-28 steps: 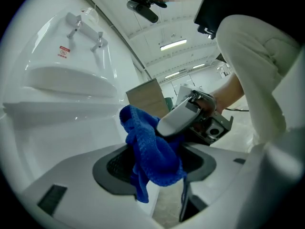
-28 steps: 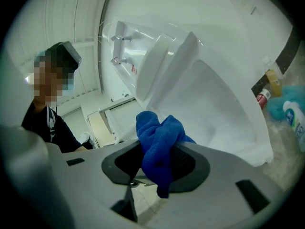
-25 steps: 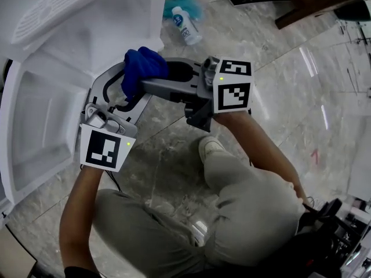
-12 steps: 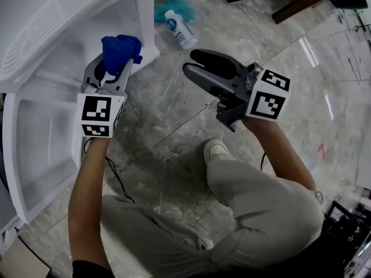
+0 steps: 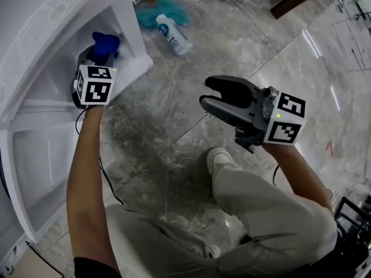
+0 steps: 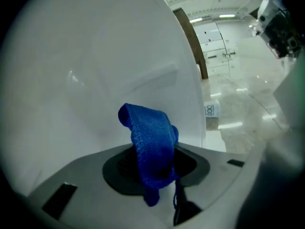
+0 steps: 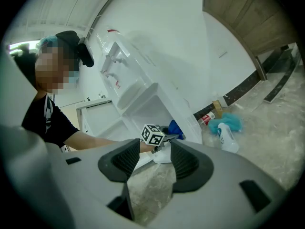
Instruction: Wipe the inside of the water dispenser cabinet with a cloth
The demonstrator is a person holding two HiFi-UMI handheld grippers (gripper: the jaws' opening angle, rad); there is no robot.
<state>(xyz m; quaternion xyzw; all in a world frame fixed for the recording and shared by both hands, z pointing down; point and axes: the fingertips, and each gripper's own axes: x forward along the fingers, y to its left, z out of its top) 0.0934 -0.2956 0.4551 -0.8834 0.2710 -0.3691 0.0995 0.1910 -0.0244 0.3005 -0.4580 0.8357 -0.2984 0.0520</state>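
A person's left claw [image 5: 97,55], jaws just closed and clamped on a blue cloth [image 5: 105,41], reaches into the white water dispenser cabinet [image 5: 124,33]. Pressing the cloth flat against the inner wall should wipe best. The right claw [image 5: 210,92], jaws just opened and empty, hangs over the marble floor [image 5: 174,126].

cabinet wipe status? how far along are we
Done: cabinet door is open and the blue cloth is gripped in the left gripper, whose jaws have just been closing on it. In hand: the cloth is at the cabinet wall; contact can't be confirmed. Left: the wiping itself. The right gripper hangs over the floor; its jaws have just been opening, nothing between them.
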